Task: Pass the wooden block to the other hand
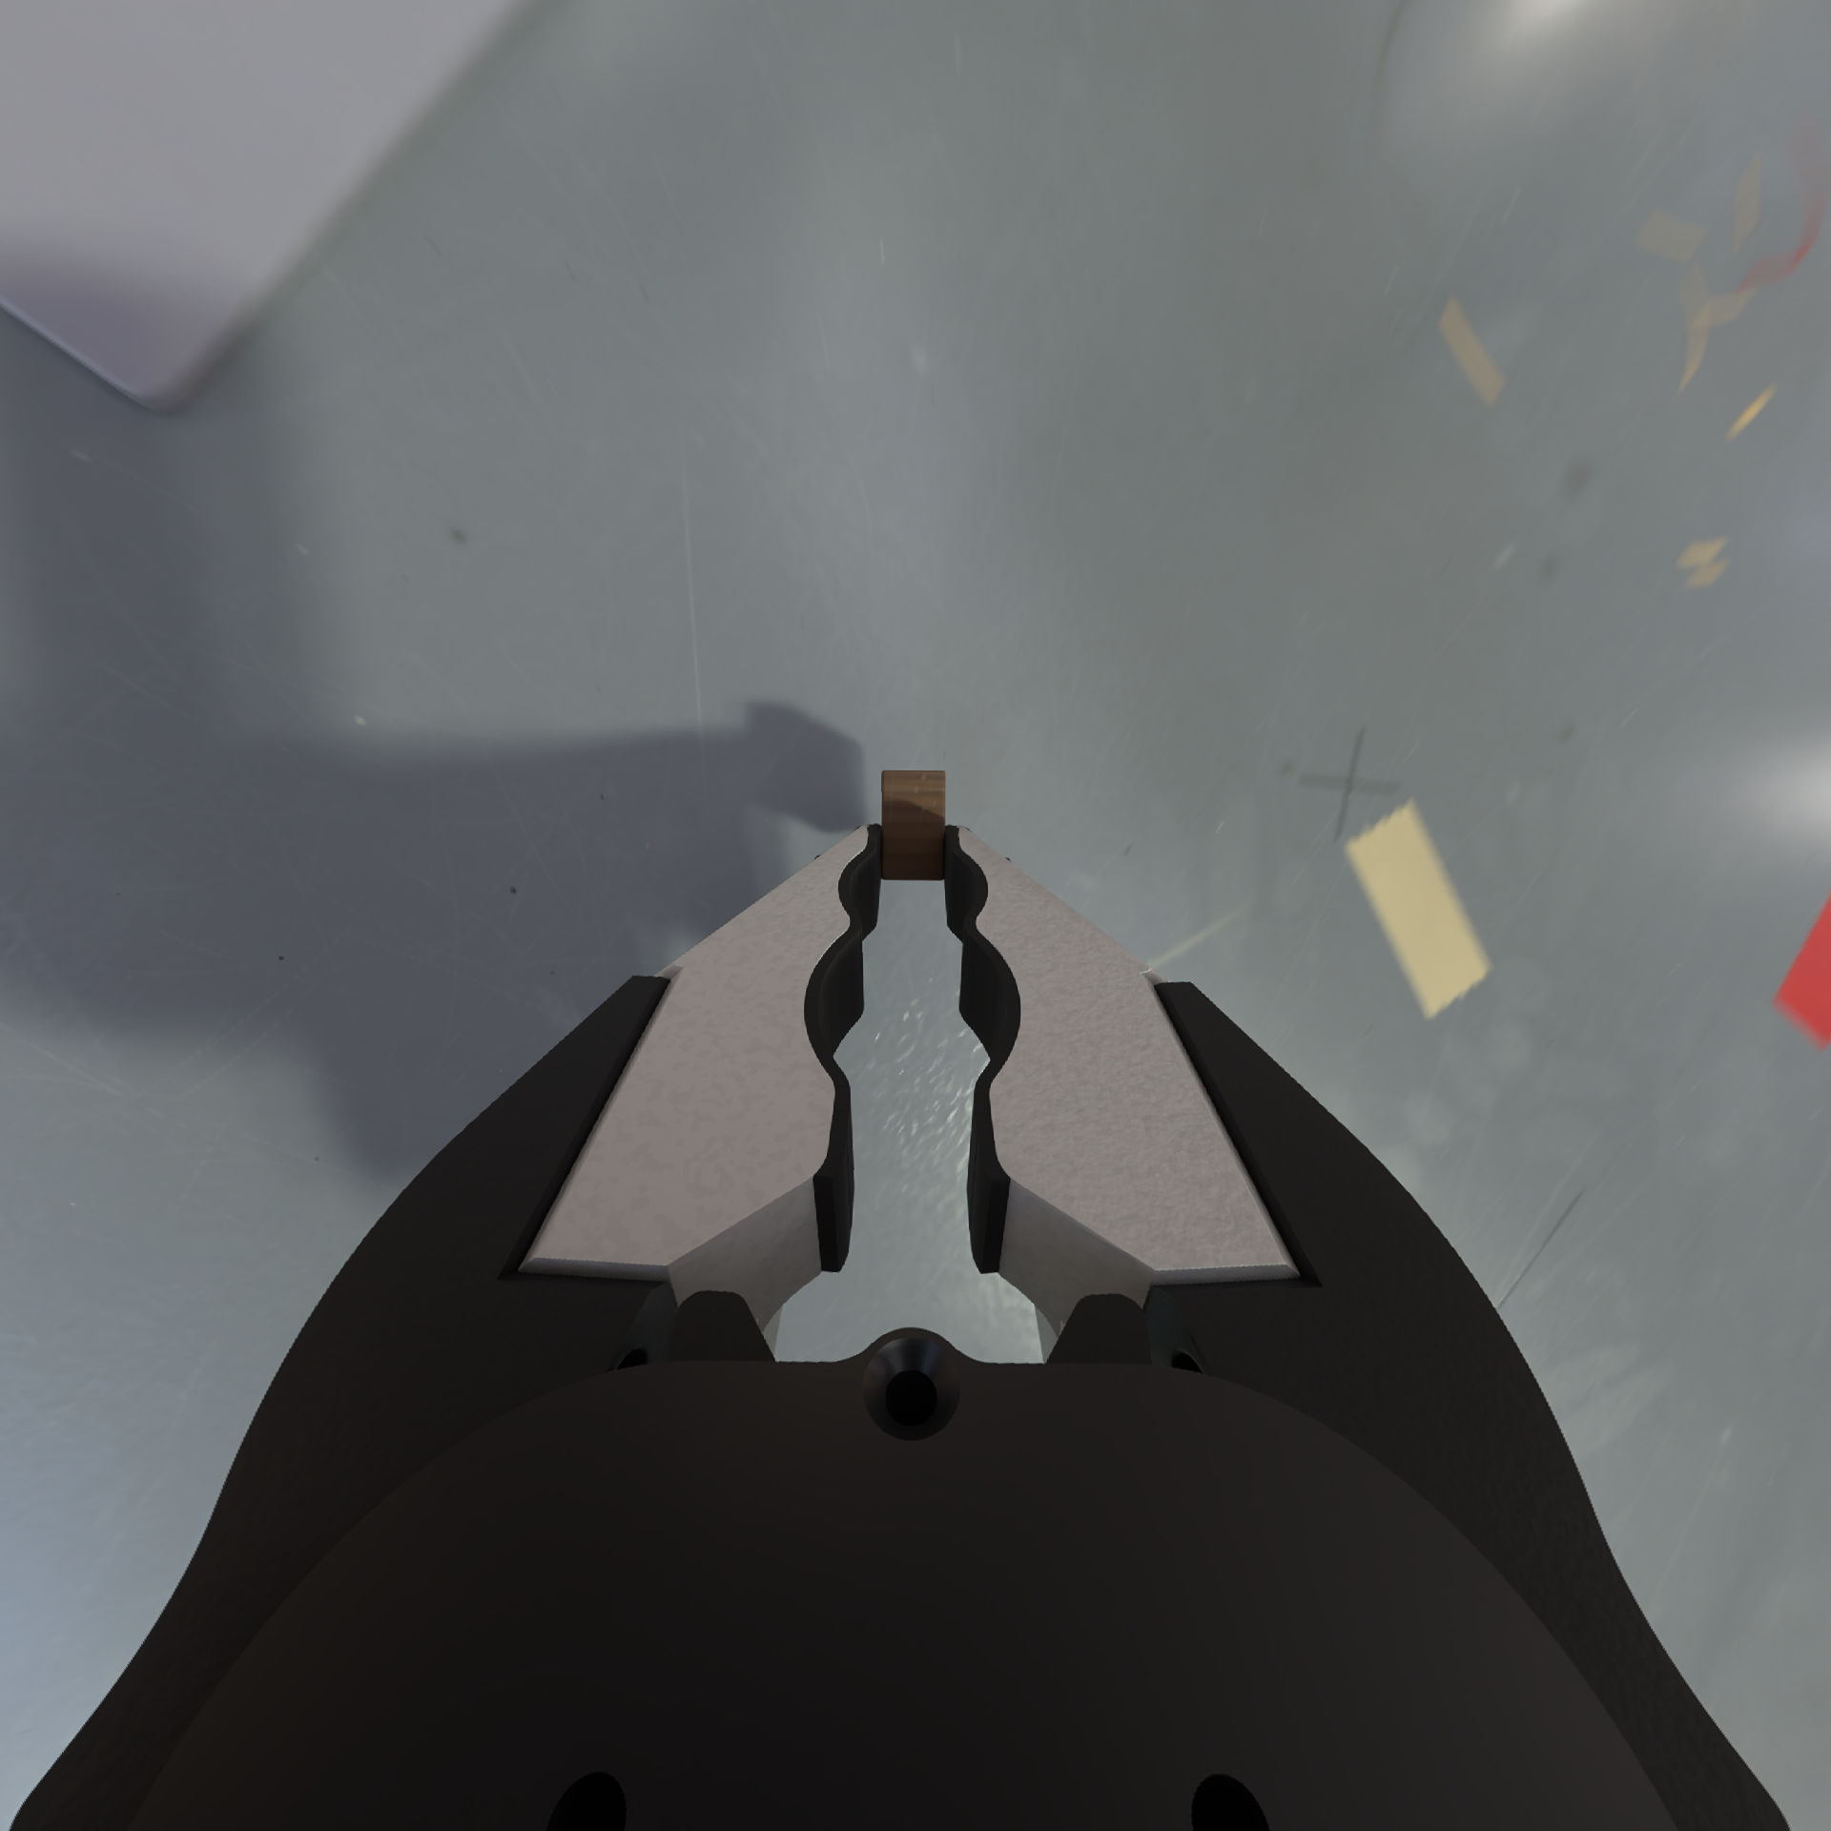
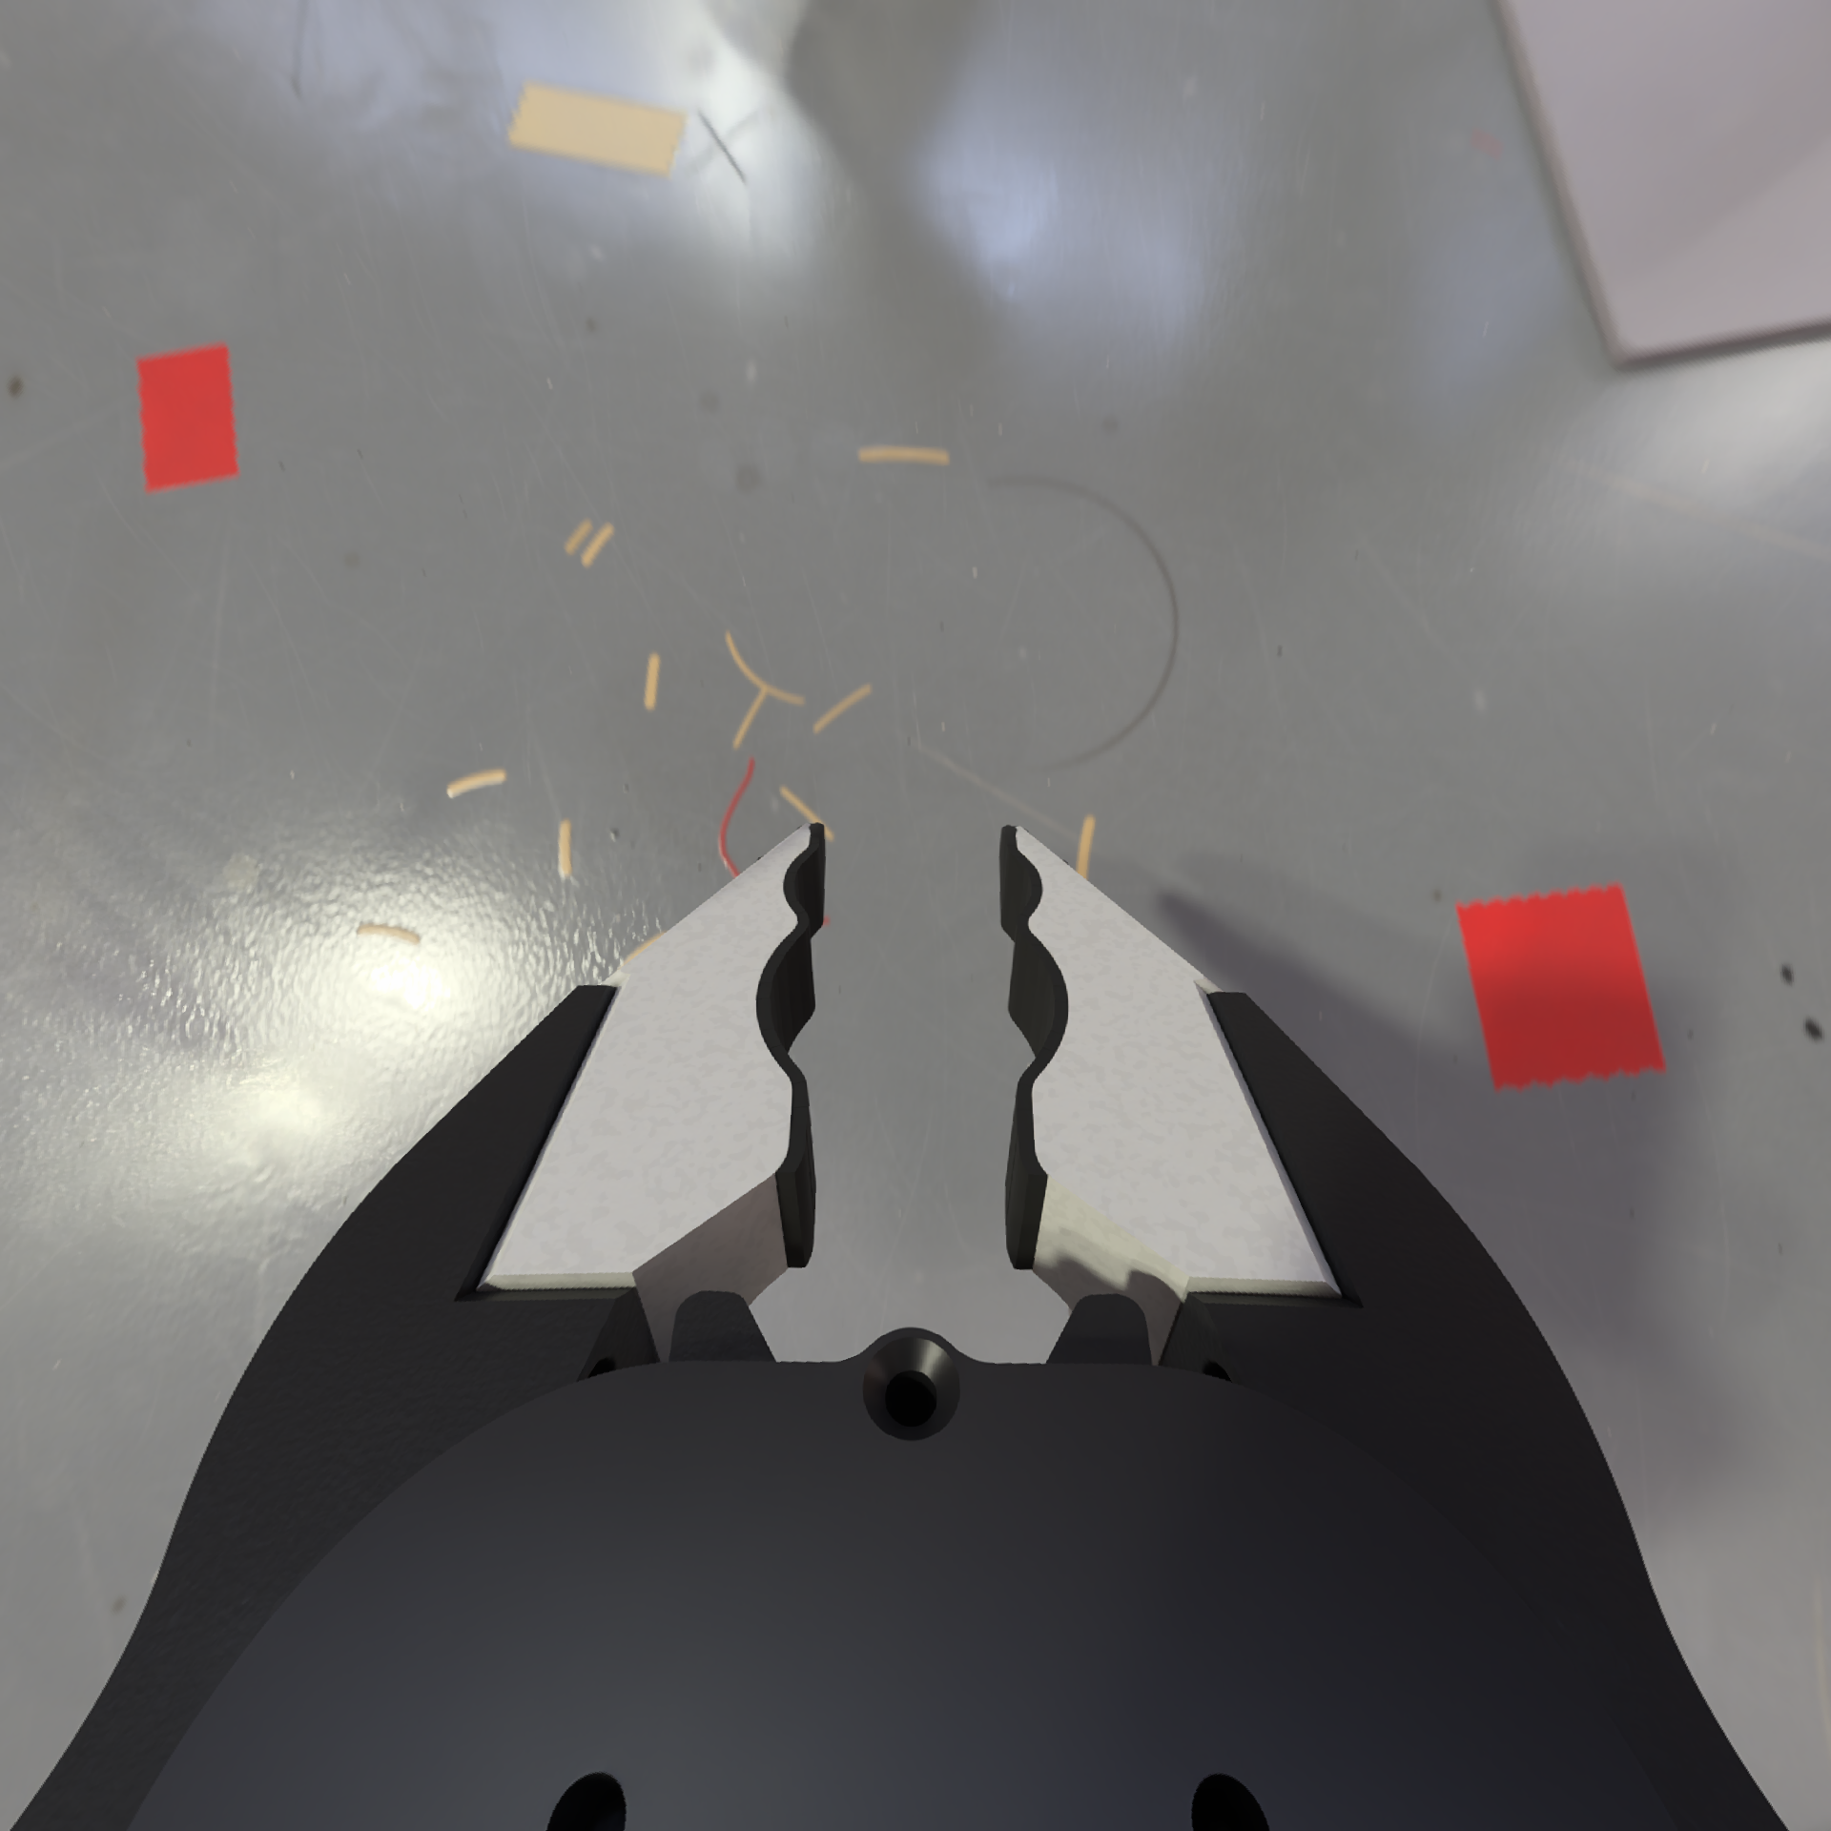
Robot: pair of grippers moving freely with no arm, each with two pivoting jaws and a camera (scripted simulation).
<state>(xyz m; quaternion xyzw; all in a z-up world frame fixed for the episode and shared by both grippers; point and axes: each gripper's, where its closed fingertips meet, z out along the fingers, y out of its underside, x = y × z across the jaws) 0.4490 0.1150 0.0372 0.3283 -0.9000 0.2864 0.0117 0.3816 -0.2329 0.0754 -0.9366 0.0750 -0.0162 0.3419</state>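
In the left wrist view, my left gripper (image 1: 913,842) is shut on a small brown wooden block (image 1: 913,822). The block sits between the very tips and sticks out past them, held above the grey table (image 1: 1090,495). In the right wrist view, my right gripper (image 2: 910,842) is open and empty, pointing down at the grey table (image 2: 396,644). The block does not show in the right wrist view, and neither gripper shows in the other's view.
A white sheet lies at the table's far corner (image 1: 178,178), also in the right wrist view (image 2: 1704,159). Flat tape marks lie on the table: beige (image 1: 1417,907) (image 2: 597,129) and red (image 2: 188,416) (image 2: 1556,986). A thin drawn circle (image 2: 1139,614) and thin beige strips (image 2: 758,694) mark the surface.
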